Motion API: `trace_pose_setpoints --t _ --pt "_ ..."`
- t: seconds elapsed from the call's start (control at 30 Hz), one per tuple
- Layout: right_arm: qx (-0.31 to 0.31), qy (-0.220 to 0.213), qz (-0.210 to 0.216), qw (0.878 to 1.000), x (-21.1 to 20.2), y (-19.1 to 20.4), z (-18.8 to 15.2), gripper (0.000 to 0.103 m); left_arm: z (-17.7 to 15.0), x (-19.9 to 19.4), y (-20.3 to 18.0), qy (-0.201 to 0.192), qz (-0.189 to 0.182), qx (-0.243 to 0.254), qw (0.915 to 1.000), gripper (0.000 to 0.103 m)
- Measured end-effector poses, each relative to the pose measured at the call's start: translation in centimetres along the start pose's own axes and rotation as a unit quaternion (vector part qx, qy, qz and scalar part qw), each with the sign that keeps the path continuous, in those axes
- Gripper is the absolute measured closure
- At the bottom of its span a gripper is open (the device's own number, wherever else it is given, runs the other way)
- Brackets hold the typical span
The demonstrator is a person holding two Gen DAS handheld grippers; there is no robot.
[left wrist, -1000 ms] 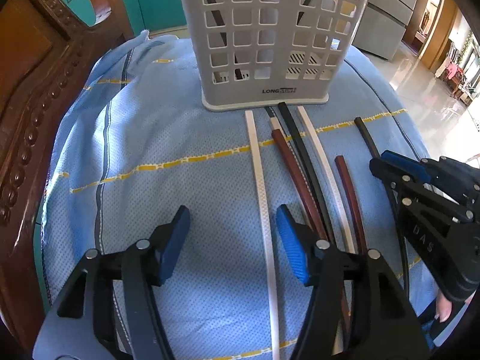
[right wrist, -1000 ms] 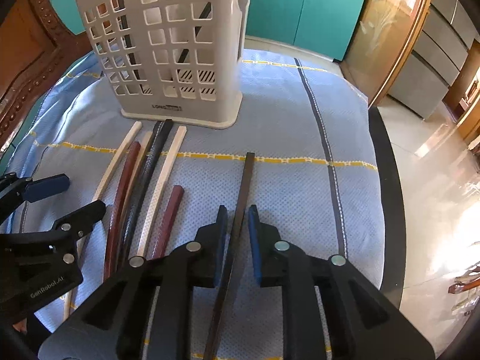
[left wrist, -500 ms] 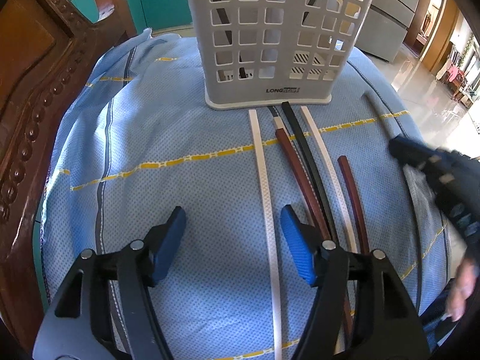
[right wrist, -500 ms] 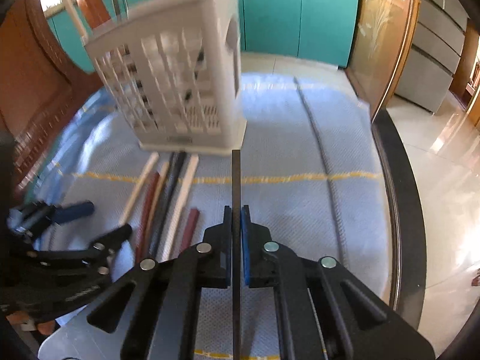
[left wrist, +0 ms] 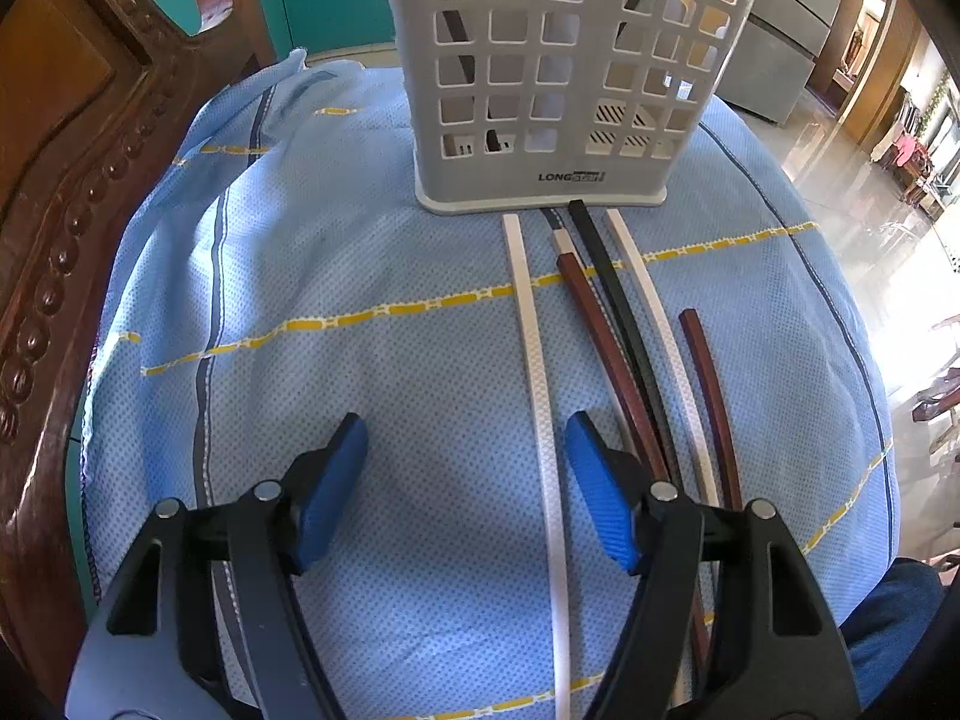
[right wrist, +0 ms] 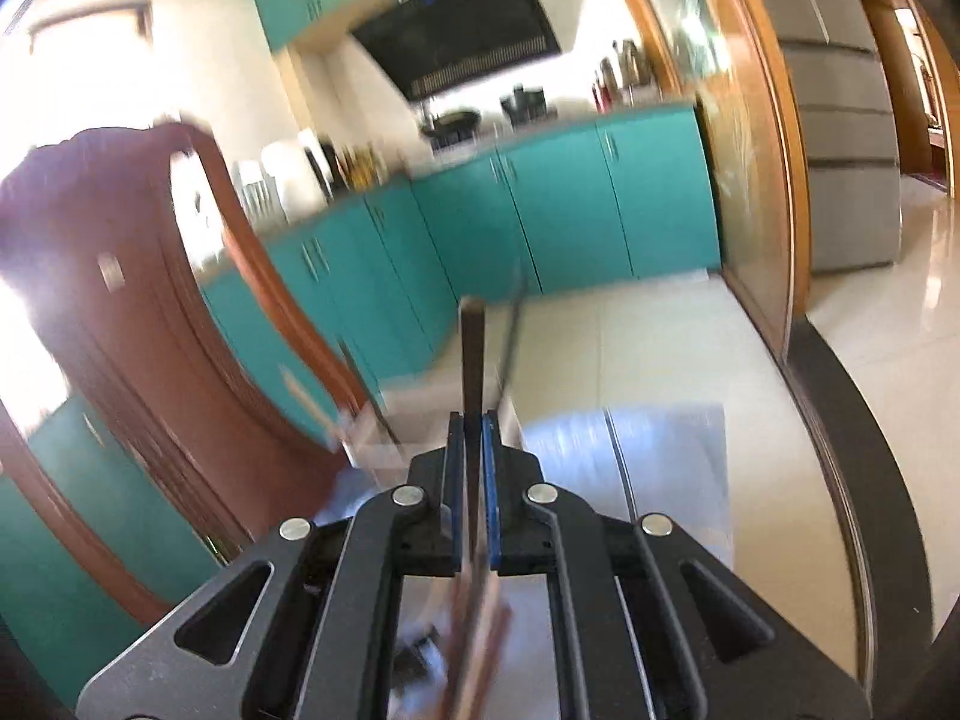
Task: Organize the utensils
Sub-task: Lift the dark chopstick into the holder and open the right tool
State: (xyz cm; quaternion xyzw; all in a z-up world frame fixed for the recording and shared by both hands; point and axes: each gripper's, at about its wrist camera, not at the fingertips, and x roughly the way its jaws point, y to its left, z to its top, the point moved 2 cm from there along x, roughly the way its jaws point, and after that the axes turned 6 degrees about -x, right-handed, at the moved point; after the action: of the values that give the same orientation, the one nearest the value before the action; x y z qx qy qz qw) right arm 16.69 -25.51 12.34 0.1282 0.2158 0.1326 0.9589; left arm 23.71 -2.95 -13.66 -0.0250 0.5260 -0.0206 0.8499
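Right tongs [right wrist: 474, 420] clamp a dark chopstick [right wrist: 472, 354], lifted and seemingly (blurred view) bound for the basket [left wrist: 570, 78] at twelve o'clock, needing a tip-down drop; left tongs [left wrist: 465, 468] gape over the tabletop's white stick [left wrist: 534, 360].

I am in a home kitchen. Ahead of me runs a row of teal cabinets [right wrist: 558, 210] under a worktop crowded with pots and bottles, and a dark range hood [right wrist: 462, 24] hangs on the wall above. A grey refrigerator [right wrist: 840, 120] stands to the side on glossy floor tiles [right wrist: 660, 348]. A carved wooden chair [left wrist: 72, 180] stands against the cloth-covered tabletop [left wrist: 360, 276].
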Motion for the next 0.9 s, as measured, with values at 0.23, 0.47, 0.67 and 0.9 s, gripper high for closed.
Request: trace_pose_setpoints --t 0.23,0.47,0.67,0.9 --pt "0.011 -0.075 -0.019 0.997 0.6 1.5 6.3 0.097 0.0 -0.1 0.2 0.002 -0.008 -0.004 1.0000 0.034" --pt "0.015 -0.078 -0.045 0.996 3.8 2.1 6.9 0.097 0.2 -0.4 0.3 -0.007 -0.017 -0.003 0.9998 0.035" --pt "0.008 -0.071 -0.072 0.995 6.7 1.7 6.7 0.097 0.6 0.1 0.0 -0.012 -0.006 0.003 0.9999 0.046" --pt "-0.002 -0.018 -0.074 0.997 9.4 0.6 3.3 0.097 1.2 0.4 0.1 -0.019 -0.006 -0.002 0.9998 0.048"
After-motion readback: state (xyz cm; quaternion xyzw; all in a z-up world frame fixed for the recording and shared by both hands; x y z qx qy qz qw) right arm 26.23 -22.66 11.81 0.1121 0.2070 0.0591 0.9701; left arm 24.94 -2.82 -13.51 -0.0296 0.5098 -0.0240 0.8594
